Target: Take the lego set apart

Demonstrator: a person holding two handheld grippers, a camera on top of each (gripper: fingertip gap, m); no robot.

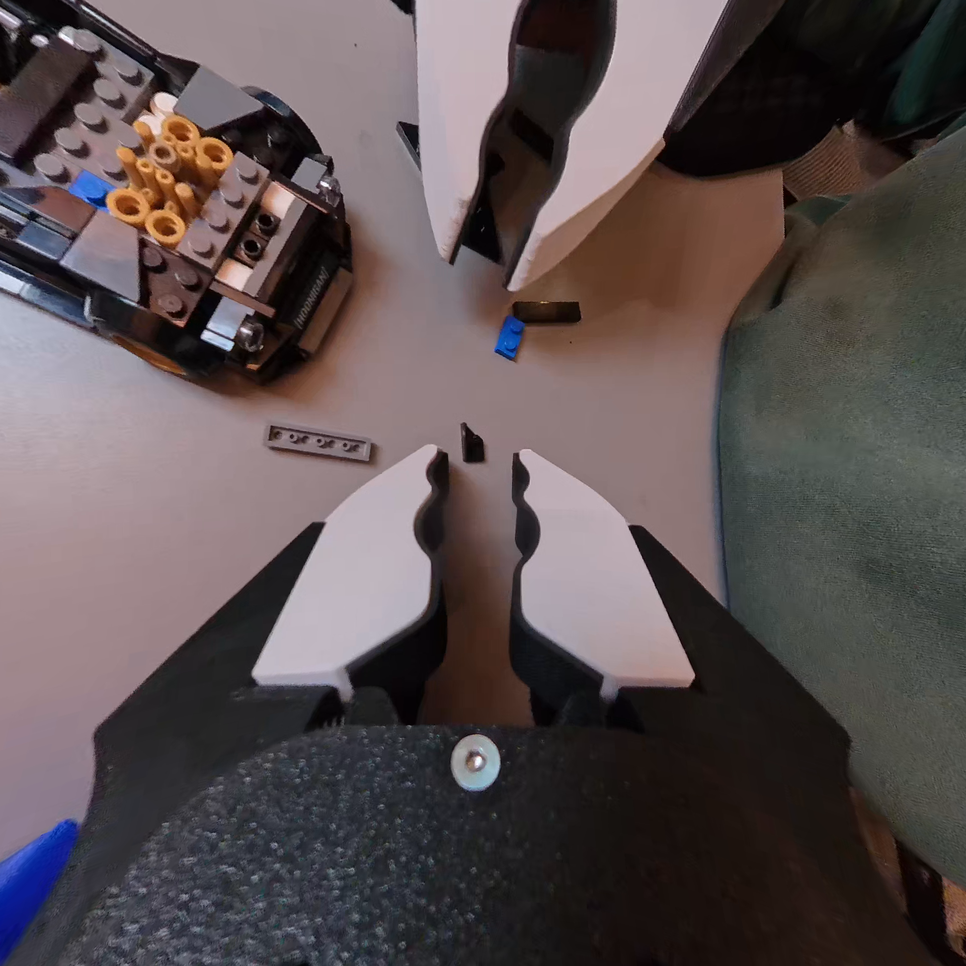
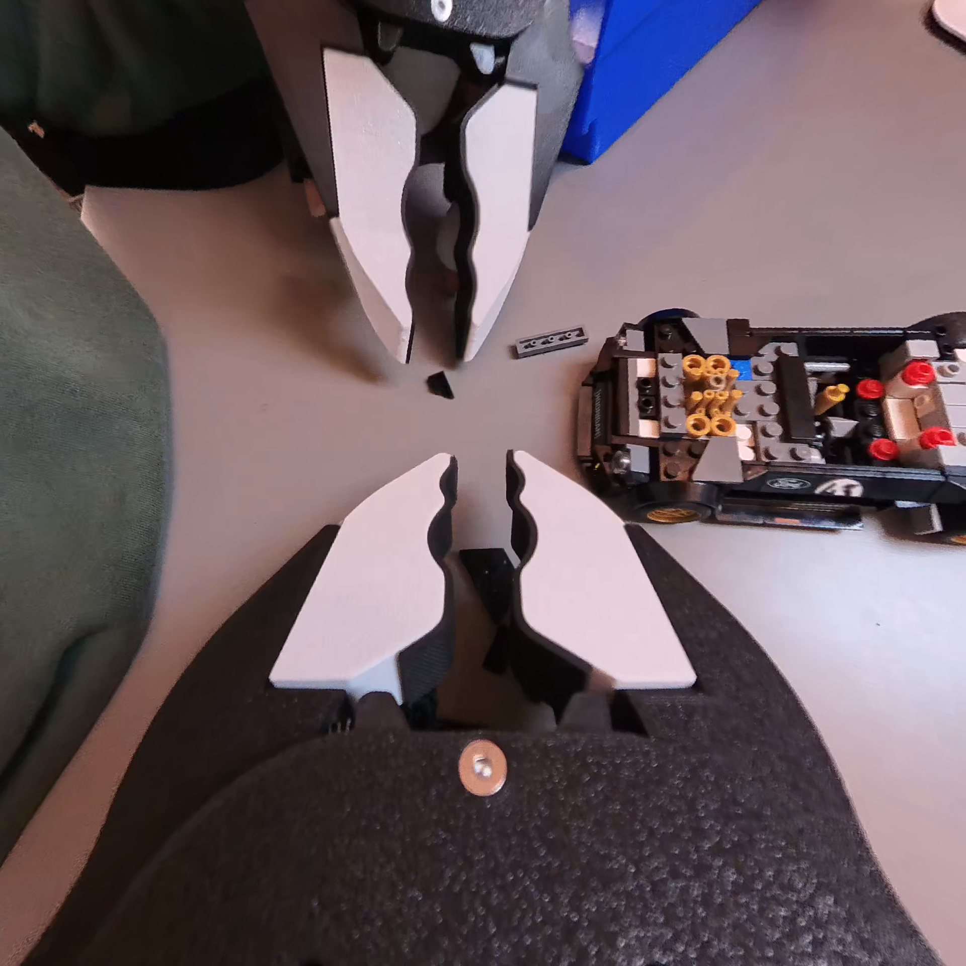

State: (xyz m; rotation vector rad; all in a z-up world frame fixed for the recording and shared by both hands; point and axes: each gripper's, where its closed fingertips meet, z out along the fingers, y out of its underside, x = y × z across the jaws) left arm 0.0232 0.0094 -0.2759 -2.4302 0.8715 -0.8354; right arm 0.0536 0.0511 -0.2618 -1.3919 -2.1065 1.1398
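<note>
Lego car [image 2: 773,434] sits on bench [image 2: 732,679]; left claw [image 1: 480,455] narrowly apart, empty; right claw [image 2: 481,457] seemingly grips black piece [image 2: 489,572].

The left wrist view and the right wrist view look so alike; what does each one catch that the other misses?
Only the left wrist view shows the small blue two-stud plate and the flat black tile beside it. Only the right wrist view shows the car's red round studs and a black piece between the right gripper's jaws. Both show the black lego car, the grey four-stud strip, the tiny black wedge and the left gripper.
</note>
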